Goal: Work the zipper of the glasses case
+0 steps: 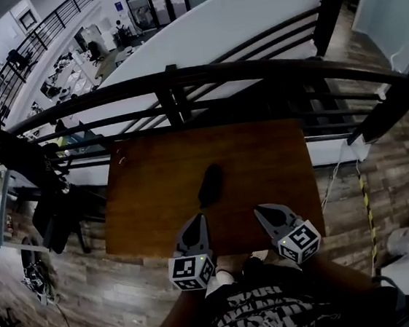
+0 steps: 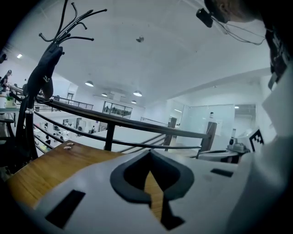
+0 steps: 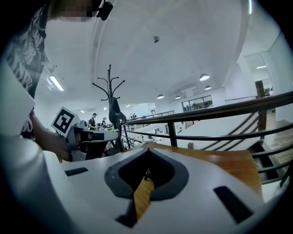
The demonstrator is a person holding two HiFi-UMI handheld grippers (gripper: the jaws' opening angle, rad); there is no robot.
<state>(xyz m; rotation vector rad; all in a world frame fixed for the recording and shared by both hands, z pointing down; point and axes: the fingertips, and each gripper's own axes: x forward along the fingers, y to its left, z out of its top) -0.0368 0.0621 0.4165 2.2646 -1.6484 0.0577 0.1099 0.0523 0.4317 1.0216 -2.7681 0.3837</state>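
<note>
Lying at centre frame of the head view, the glasses case (image 1: 210, 184) is a dark, slim shape on the wooden table (image 1: 151, 209); its zipper is too small to make out. Left gripper (image 1: 196, 220) is at lower centre-left, tips pointing up-frame toward the case, near it but apart. Right gripper (image 1: 260, 210) is at lower centre-right, also clear of the case. Left gripper view: jaws pressed together, nothing between them. Right gripper view: jaws likewise together, empty. Black railing (image 1: 252, 69) crosses the upper half of the head view beyond the table. Coat stand (image 2: 46, 68) is in the upper left of the left gripper view.
</note>
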